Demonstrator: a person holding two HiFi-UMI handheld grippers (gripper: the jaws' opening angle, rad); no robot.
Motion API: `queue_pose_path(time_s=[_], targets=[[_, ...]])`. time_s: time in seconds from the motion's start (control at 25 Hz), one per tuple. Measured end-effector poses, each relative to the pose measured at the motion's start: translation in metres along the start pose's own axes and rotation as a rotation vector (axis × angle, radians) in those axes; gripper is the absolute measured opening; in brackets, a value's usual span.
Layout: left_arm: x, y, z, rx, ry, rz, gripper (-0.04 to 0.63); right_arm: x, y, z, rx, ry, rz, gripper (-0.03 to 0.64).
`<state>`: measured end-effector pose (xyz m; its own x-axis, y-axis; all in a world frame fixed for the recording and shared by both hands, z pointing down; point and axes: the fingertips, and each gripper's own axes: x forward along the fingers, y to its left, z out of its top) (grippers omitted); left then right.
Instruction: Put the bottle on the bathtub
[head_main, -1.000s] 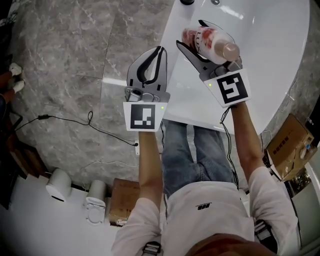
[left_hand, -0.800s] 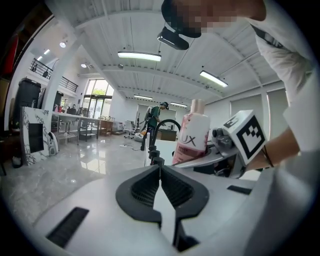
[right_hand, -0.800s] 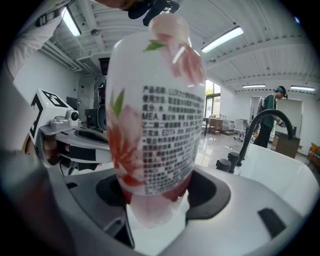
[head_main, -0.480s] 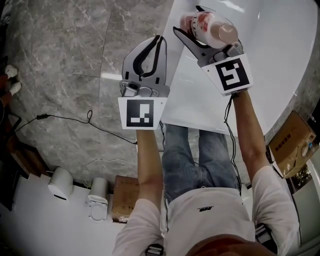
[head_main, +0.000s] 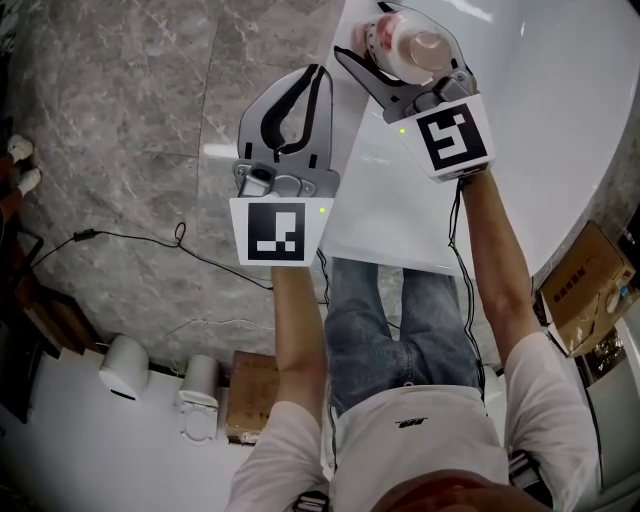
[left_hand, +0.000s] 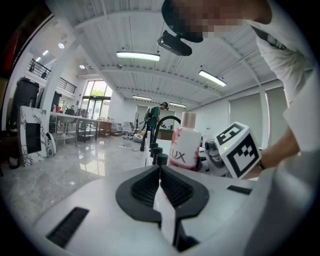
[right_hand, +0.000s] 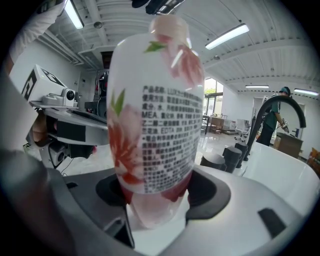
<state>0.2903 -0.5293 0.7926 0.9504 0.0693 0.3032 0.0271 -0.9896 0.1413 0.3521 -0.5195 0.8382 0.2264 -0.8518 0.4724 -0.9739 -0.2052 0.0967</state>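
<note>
A pink-and-white bottle (head_main: 400, 45) with a flower print stands upright in my right gripper (head_main: 372, 40), whose jaws are shut on its lower body, over the white bathtub (head_main: 400, 210) near its left rim. In the right gripper view the bottle (right_hand: 155, 115) fills the middle, its printed label facing me, the base between the black pads. My left gripper (head_main: 316, 80) hovers just left of it over the tub's edge, jaws shut and empty. From the left gripper view the bottle (left_hand: 184, 147) shows beyond the closed jaw tips (left_hand: 160, 169).
A black curved faucet (right_hand: 280, 107) with black knobs (right_hand: 225, 156) stands on the tub's far end. The floor (head_main: 120, 120) is grey marble with a black cable (head_main: 180, 240). A cardboard box (head_main: 580, 290) sits at right, white appliances (head_main: 120, 368) at lower left.
Both grippers have sunk and shifted toward the top of the head view. The bottle has moved up-left with the right gripper and now stands more upright, cap toward the camera.
</note>
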Motion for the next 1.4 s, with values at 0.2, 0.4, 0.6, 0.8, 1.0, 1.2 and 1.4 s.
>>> queue_pose_path(time_s=[0.2, 0.4, 0.6, 0.8, 1.0, 1.2, 1.4], targets=[[0.001, 0.002, -0.002, -0.008, -0.010, 0.005, 0.011, 0.003, -0.001, -0.001, 0.010, 0.004, 0.003, 0.287], [0.002, 0.005, -0.005, -0.023, -0.005, 0.013, 0.011, 0.007, -0.004, -0.002, 0.038, -0.016, 0.009, 0.290], [0.003, 0.006, -0.003, -0.017, -0.010, 0.011, 0.011, 0.007, -0.005, -0.001, 0.035, -0.030, 0.011, 0.291], [0.003, 0.002, -0.004, -0.027, -0.009, 0.010, 0.011, 0.008, -0.004, -0.004, 0.016, -0.028, -0.004, 0.291], [0.002, 0.002, -0.003, -0.025, -0.015, 0.008, 0.011, 0.011, 0.000, -0.007, 0.028, -0.031, -0.004, 0.313], [-0.001, 0.002, -0.001, -0.023, -0.015, 0.016, 0.011, 0.008, -0.002, -0.005, 0.050, -0.045, -0.017, 0.333], [-0.006, 0.001, 0.002, -0.020, -0.014, 0.026, 0.011, 0.000, -0.004, 0.001, 0.050, -0.060, -0.025, 0.334]])
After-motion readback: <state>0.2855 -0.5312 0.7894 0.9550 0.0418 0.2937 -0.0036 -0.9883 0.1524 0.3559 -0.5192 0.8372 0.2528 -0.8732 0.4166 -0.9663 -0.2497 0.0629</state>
